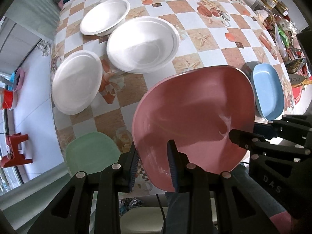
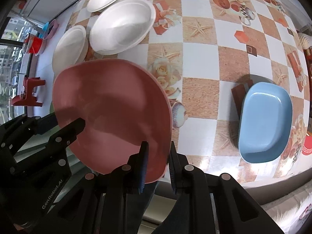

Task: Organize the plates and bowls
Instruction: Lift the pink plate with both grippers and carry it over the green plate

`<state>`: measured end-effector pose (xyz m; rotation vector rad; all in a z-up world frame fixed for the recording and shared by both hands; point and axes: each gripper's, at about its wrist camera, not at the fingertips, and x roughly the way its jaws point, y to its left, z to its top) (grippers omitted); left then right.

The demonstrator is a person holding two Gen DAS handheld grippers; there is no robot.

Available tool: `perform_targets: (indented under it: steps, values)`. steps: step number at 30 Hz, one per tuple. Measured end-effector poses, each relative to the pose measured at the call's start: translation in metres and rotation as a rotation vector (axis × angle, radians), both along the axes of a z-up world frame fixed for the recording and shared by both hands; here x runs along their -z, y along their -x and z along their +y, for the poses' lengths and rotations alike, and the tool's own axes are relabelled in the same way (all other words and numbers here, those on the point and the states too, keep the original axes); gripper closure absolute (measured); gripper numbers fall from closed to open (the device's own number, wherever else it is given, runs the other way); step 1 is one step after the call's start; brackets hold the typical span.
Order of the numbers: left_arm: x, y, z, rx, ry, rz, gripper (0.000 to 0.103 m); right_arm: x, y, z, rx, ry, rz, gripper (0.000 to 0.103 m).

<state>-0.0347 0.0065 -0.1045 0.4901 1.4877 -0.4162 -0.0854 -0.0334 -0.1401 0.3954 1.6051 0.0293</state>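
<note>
Above a table [image 2: 200,44] covered in a checkered cloth printed with starfish and roses, two handheld grippers hold one pink plate [image 1: 195,113] between them, lifted clear of the cloth. The left gripper [image 1: 154,167] pinches the plate's near rim between its blue ribbed pads, one pad inside the dish and one outside. The right gripper [image 2: 158,167] pinches the opposite rim the same way.

Only the left wrist view shows a pale green plate [image 1: 91,152] lying at the table's near edge, just left of the pink one and partly behind the gripper; in the right wrist view just a sliver of it peeks out past the pink plate. That view also shows jars and packets crowded along the table's far right side. The right wrist view shows the blue oblong dish [image 2: 265,122] whole, resting near the table's near edge, well apart from the pink plate, with a wide stretch of bare cloth between them and beyond.

Counted: three white round dishes in a cluster at the far left, two deep white bowls [image 1: 142,44] and one shallower white plate [image 1: 76,81] close to the table's left edge; one pink, one green, one blue.
</note>
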Motion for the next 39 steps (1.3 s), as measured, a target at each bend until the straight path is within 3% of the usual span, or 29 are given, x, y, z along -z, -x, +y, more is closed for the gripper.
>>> perform_targets:
  steps: [17,29,39]
  values:
    - [-0.009,-0.015,0.059,-0.081,0.010,-0.041,0.072,0.002,-0.015,0.039,-0.083,0.003,-0.026,0.081]
    - [-0.006,-0.021,0.107,-0.206,0.018,-0.043,0.072,0.002,-0.027,0.071,-0.198,0.008,-0.024,0.081]
    - [0.010,-0.022,0.164,-0.326,-0.017,-0.014,0.072,0.019,-0.036,0.115,-0.296,-0.058,0.026,0.081]
